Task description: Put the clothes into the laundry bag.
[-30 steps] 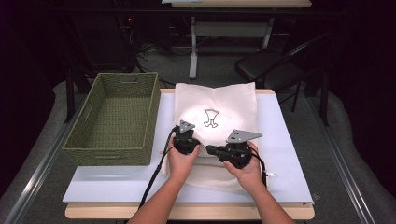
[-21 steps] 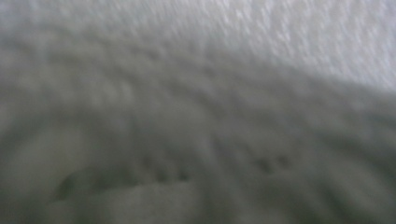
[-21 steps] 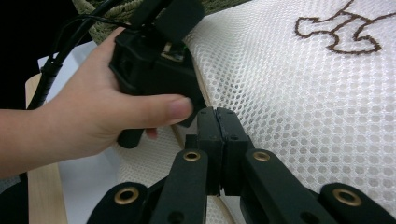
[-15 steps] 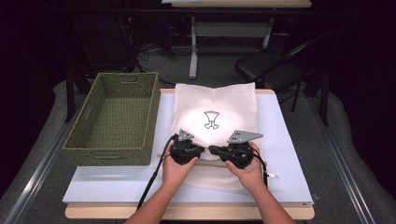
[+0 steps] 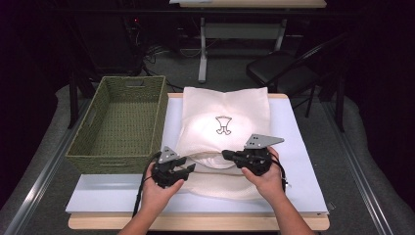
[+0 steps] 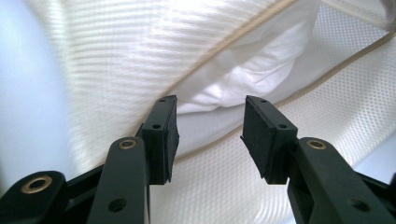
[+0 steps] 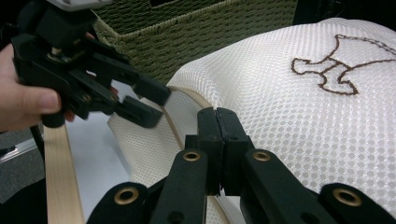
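A cream mesh bag (image 5: pixel 230 105) with a brown stitched emblem (image 5: pixel 223 125) lies on the white table mat (image 5: pixel 303 161). Its open end faces me, and a white pillow (image 6: pixel 243 79) shows inside. My right gripper (image 5: pixel 226 154) is shut on the upper trimmed edge of the opening, holding it slightly raised; in the right gripper view its jaws (image 7: pixel 217 121) are pressed together at the beige trim. My left gripper (image 5: pixel 190 169) is open at the opening's left corner, apart from the fabric. In the left gripper view its jaws (image 6: pixel 210 135) frame the gap between the two mesh layers (image 6: pixel 116 46).
A green woven basket (image 5: pixel 117 156) stands empty at the left of the mat, close beside the bag (image 7: pixel 303 116) and the left gripper (image 7: pixel 152 103). The table's wooden front edge (image 5: pixel 195 223) is near my forearms. A black folding chair (image 5: pixel 284 73) stands behind the table.
My left gripper has drawn back left and toward me, off the bag's edge, and now stands open. The right gripper has stayed at the opening's upper edge.
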Demonstrator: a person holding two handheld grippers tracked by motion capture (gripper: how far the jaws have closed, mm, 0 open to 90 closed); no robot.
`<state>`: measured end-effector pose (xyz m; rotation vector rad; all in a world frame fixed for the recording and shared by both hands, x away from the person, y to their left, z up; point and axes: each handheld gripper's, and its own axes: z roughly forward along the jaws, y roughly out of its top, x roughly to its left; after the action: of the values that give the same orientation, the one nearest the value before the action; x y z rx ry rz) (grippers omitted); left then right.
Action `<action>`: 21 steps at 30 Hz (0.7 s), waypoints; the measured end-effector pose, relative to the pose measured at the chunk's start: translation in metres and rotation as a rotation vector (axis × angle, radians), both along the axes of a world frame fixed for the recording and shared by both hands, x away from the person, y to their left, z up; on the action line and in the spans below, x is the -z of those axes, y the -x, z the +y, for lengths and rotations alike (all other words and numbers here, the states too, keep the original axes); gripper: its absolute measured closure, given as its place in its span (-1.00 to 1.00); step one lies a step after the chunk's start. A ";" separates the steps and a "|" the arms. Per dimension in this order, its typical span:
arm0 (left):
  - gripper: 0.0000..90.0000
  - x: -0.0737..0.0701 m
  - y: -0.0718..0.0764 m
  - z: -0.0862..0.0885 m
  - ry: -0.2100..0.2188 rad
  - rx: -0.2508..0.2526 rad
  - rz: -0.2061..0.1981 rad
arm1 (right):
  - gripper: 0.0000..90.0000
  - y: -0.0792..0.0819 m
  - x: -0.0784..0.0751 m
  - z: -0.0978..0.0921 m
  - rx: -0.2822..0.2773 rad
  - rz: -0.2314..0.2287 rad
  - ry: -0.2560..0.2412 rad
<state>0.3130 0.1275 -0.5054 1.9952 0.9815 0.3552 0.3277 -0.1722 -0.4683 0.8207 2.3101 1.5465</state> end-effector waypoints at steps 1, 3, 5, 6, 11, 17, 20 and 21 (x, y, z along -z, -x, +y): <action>0.20 -0.002 0.002 0.005 -0.005 -0.002 -0.009 | 1.00 0.002 -0.001 -0.001 0.004 -0.001 0.005; 0.18 -0.005 0.005 0.014 0.005 -0.017 -0.018 | 1.00 0.005 -0.003 -0.003 0.009 -0.006 0.000; 0.17 -0.006 0.006 0.022 0.014 -0.030 -0.020 | 1.00 0.007 -0.006 -0.007 0.018 -0.005 -0.026; 0.17 -0.006 0.007 0.024 0.015 -0.036 -0.021 | 1.00 0.007 -0.008 -0.009 0.022 -0.003 -0.043; 0.15 -0.003 0.008 0.034 0.016 -0.049 -0.017 | 1.00 0.011 -0.004 -0.012 0.009 0.033 -0.029; 0.14 0.006 0.006 0.039 -0.004 -0.062 -0.006 | 1.00 0.013 0.046 -0.004 -0.005 0.133 0.149; 0.13 0.011 0.005 0.039 -0.019 -0.067 -0.007 | 1.00 0.009 0.067 0.001 0.006 0.167 0.209; 0.13 0.013 0.005 0.039 -0.016 -0.072 -0.008 | 1.00 0.008 0.071 0.002 0.018 0.165 0.223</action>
<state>0.3084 0.1666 -0.5179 1.9748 1.0506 0.4120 0.3194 -0.1704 -0.5395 0.9372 2.5252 1.2260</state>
